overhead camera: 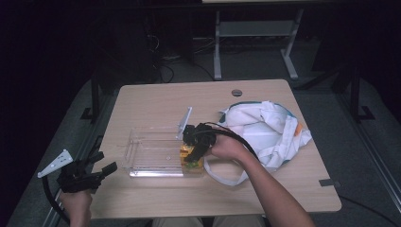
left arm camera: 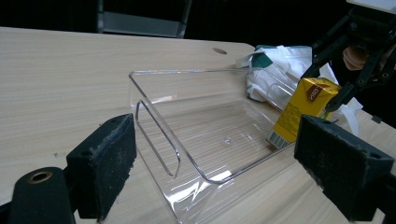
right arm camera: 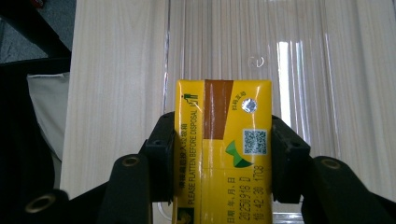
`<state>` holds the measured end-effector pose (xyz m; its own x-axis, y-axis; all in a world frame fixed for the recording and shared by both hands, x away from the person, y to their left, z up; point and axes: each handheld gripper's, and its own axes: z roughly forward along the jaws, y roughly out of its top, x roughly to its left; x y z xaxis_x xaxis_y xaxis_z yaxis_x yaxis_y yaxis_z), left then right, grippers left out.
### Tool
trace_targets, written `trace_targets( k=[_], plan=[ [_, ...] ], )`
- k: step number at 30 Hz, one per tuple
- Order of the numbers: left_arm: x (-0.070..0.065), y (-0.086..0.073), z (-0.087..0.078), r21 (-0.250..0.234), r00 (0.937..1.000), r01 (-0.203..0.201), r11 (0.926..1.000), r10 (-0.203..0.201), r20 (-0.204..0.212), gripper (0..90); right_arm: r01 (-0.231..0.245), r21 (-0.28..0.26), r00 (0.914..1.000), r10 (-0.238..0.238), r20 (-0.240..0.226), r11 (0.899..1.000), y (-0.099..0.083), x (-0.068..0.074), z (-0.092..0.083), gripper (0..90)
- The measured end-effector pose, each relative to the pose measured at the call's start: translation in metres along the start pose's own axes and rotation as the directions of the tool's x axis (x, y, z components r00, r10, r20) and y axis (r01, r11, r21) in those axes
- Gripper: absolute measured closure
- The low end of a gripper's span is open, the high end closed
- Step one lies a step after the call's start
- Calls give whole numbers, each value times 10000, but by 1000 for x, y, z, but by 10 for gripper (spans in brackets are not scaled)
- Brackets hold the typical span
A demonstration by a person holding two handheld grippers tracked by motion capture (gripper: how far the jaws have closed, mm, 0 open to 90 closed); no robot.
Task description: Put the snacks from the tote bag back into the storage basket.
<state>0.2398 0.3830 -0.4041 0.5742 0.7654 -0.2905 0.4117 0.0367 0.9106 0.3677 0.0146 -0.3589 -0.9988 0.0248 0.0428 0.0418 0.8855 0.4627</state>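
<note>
**benchwatcher:** Grip check first. The right gripper has both pads pinched on the sides of a yellow juice carton, so it's properly clamped. You can see the pads hugging the carton on either side in the right gripper view.

**tray_nerd:** Where's that compared to the clear tray?

**benchwatcher:** The carton sits tilted at the tray's right end, its lower end down inside by that end wall, top leaning out toward the hand holding the gripper.

**tray_nerd:** And the other one?

**benchwatcher:** The left gripper hangs off the tray's left side, past the table edge, apart from the tray. Its jaws are spread wide with nothing between them, pointing at the tray's near corner. A white cloth bag lies just right of the tray, behind the right hand.
</note>
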Motion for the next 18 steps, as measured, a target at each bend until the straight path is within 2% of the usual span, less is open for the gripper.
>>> trace_targets(
  k=[18],
  plan=[
    [0, 0, 0, -46, 10000, -1, 10000, 1, 4, 126, 51, 35, 9999, -51, -99, 10000, -5, 1, 3, 511]
  ],
)
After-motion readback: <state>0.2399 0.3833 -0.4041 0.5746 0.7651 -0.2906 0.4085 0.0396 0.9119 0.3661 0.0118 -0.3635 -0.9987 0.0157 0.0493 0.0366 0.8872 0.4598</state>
